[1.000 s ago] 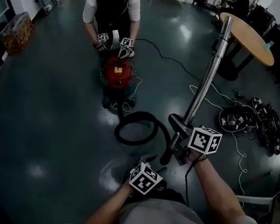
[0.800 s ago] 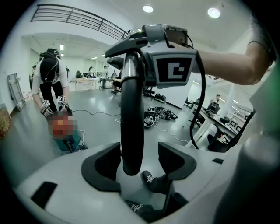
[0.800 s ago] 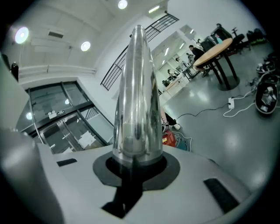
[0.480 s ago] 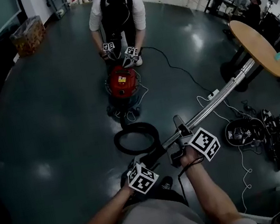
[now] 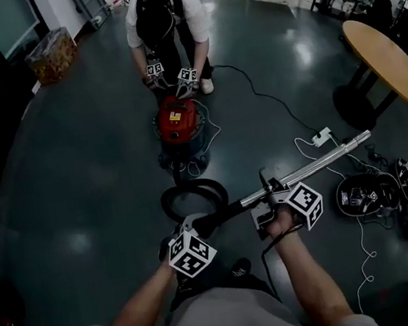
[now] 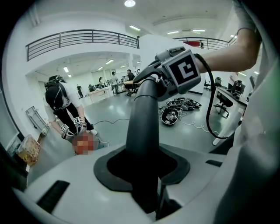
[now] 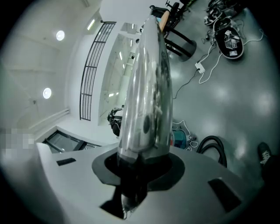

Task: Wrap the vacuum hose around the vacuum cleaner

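Note:
The red vacuum cleaner [image 5: 178,121] stands on the dark floor ahead, and its black hose [image 5: 193,197] lies in a loop in front of me. My left gripper [image 5: 194,229] is shut on the black curved end of the hose [image 6: 142,131]; its jaws have just been closing on it. The right gripper [image 5: 269,206] is shut on the shiny metal wand [image 5: 321,163], which reaches out to the right, almost level. In the right gripper view the wand [image 7: 146,92] fills the gap between the jaws.
Another person [image 5: 162,13] bends over the vacuum cleaner with two grippers [image 5: 171,76] at its top. A round wooden table [image 5: 383,64] stands at the right. A white power strip [image 5: 320,138], cables and a pile of black gear [image 5: 370,195] lie on the floor. A box [image 5: 52,54] sits far left.
The wand has swung down from pointing steeply up-right to nearly level. My left gripper has moved left and closed onto the hose end. The right gripper has rolled with the wand.

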Available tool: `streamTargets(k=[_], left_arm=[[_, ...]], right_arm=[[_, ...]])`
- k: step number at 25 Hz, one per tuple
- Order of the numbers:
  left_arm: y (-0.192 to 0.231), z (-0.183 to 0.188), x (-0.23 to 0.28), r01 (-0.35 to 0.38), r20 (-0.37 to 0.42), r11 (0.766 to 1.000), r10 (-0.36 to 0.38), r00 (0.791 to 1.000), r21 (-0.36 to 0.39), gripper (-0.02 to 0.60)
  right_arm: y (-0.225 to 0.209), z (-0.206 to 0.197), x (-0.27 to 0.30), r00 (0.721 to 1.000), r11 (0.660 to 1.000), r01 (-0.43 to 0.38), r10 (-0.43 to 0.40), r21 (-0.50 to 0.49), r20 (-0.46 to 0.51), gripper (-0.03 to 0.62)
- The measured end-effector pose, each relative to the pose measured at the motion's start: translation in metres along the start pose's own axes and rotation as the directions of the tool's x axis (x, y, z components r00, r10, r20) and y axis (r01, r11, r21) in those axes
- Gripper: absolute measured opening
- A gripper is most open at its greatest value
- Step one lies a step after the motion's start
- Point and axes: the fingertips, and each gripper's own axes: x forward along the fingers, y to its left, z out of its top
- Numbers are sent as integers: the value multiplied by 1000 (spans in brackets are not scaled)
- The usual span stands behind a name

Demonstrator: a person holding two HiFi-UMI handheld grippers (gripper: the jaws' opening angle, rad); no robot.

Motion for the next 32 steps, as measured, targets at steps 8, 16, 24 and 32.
streamTargets(k=[8,16,24,32], left_arm=[[3,35,6,-90,32,992,87,996,90,137],[8,53,3,-135,44,983,131,990,122,138],[11,53,17,-31,45,976,22,999,216,138],[33,52,53,69,63,975,-84,994,209,138]], right_arm=[[-40,20,2,993,998,54,-50,32,-108,151],[-52,14,-10,960,995,-22,48,98,-276,221],[-78,14,-30,965,980,55,-2,193,-262,221],[-98,31,-12,965,971,189,-156,147,-213,238]])
